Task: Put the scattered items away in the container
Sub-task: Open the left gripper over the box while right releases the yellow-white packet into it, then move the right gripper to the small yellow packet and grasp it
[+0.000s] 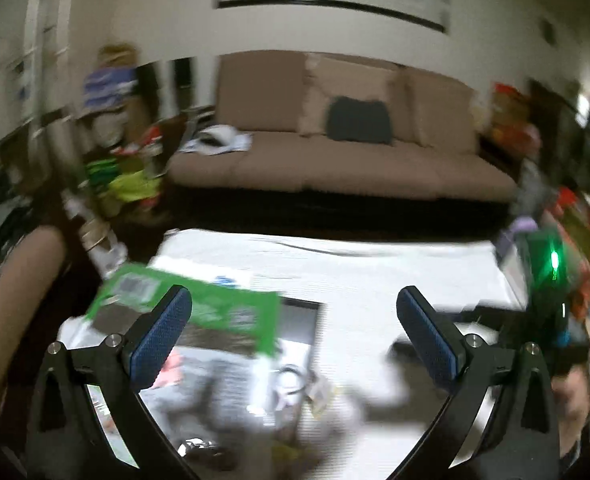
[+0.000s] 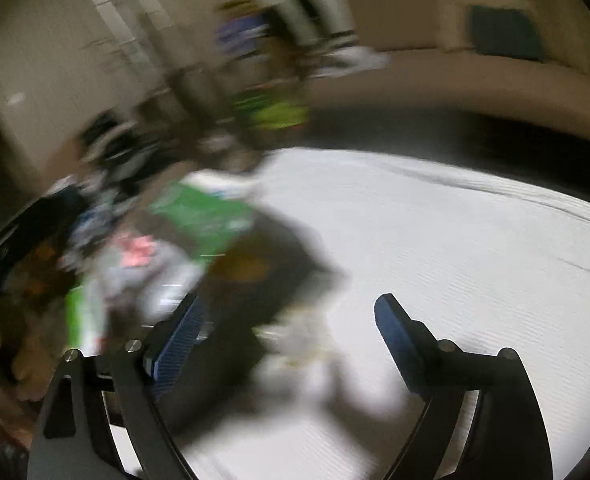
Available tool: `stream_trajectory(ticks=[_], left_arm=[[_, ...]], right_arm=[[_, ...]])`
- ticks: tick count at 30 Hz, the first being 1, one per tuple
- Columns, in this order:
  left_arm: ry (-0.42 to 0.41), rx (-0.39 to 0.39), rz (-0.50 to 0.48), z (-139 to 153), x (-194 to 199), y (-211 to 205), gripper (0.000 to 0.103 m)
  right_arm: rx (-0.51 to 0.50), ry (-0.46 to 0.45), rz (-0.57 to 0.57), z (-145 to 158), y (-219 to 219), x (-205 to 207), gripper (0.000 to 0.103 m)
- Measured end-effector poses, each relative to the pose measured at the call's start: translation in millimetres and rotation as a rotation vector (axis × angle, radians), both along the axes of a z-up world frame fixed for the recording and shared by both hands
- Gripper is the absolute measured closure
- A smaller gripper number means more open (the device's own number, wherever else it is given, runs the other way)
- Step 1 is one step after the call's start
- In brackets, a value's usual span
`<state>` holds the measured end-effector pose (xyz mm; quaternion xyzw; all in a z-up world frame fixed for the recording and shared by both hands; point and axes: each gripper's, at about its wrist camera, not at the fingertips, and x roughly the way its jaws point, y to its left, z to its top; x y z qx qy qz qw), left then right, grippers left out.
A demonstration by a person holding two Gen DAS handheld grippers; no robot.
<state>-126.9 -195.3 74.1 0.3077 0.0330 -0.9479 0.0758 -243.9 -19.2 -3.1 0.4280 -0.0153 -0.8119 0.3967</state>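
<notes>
Between picks, both left gripper point(image 1: 294, 308) and right gripper point(image 2: 285, 314) spread apart, empty; next, probably closing on blurred clutter point(image 1: 291, 384) at lower centre.

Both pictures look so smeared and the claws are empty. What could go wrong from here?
The blur suggests fast motion, so aiming may be poor. Both the left claw and right claw are open above a jumbled pile, and could snag the wrong thing. The green package lies tilted on the dark container and may slide off.

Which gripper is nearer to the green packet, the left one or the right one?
Left. The left gripper is open, one finger overlapping the green packet. The right gripper, also open, sits farther back.
</notes>
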Motion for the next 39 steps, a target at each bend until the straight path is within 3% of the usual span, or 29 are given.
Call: stream_trajectory(ticks=[3,5,8,10,12,15,17,20,23,24,25,26,27,29,32,34,37,38,39], left_arm=[[-0.050,-0.073,-0.065,-7.3,-14.1,25.3,0.000],[-0.077,-0.106,-0.073,-12.3,-21.8,36.4,0.000],[-0.123,-0.083,-0.168,-22.6,-38.6,59.2,0.000],[-0.147,-0.130,-0.208,-26.5,-44.5,75.2,0.000],[-0.141,-0.198,-0.172,-25.7,-42.7,78.3,0.000],[-0.110,-0.193,-0.034,-18.4,-32.4,51.7,0.000],[-0.088,-0.133,0.096,-14.3,-23.1,17.4,0.000],[-0.060,-0.020,0.286,-13.1,-4.0,-37.6,0.000],[-0.065,0.013,0.415,-17.3,11.3,-74.2,0.000],[-0.070,0.018,0.440,-19.4,15.2,-82.7,0.000],[-0.074,0.025,0.451,-21.5,17.4,-88.8,0.000],[-0.075,0.034,0.454,-22.9,18.9,-92.4,0.000],[-0.075,0.043,0.450,-24.2,20.0,-94.4,0.000],[-0.076,0.047,0.436,-25.9,21.5,-93.5,0.000],[-0.070,0.040,0.396,-24.5,19.9,-85.8,0.000],[-0.062,0.042,0.370,-23.0,17.2,-82.7,0.000],[-0.037,0.048,0.351,-17.2,19.4,-79.5,0.000],[-0.026,0.050,0.346,-14.7,20.4,-77.2,0.000],[-0.019,0.048,0.346,-12.8,20.4,-75.3,0.000]], right_arm=[[0.163,-0.096,-0.202,-29.6,51.7,-19.1,0.013],[0.285,-0.165,-0.250,-57.5,72.1,-27.2,0.013],[0.425,-0.201,-0.298,-79.5,91.6,-31.5,0.014],[0.415,-0.210,-0.331,-81.2,94.9,-33.2,0.014],[0.372,-0.123,-0.258,-72.7,73.4,-27.4,0.023],[0.318,0.183,0.119,-62.4,-1.5,14.3,0.022],[0.253,0.284,0.350,-72.9,-48.9,46.8,0.022],[0.275,0.255,0.464,-100.1,-101.4,61.1,0.022],[0.377,0.261,0.441,-129.4,-130.1,60.6,0.023],[0.392,0.240,0.442,-137.8,-134.9,58.8,0.034],[0.378,0.211,0.441,-142.1,-135.1,56.2,0.035],[0.326,0.179,0.420,-140.5,-131.4,51.3,0.053],[0.289,0.140,0.397,-138.1,-127.9,44.7,0.065],[0.245,0.078,0.343,-130.8,-119.3,32.0,0.079],[0.170,0.069,0.243,-96.2,-97.2,22.6,0.080],[0.057,0.104,0.197,-59.5,-82.1,24.8,0.080],[-0.229,0.115,0.174,-13.0,-72.9,34.7,0.073],[-0.262,0.100,0.165,-11.9,-81.0,34.2,0.058],[-0.251,0.088,0.157,-17.9,-95.4,33.2,0.029]])
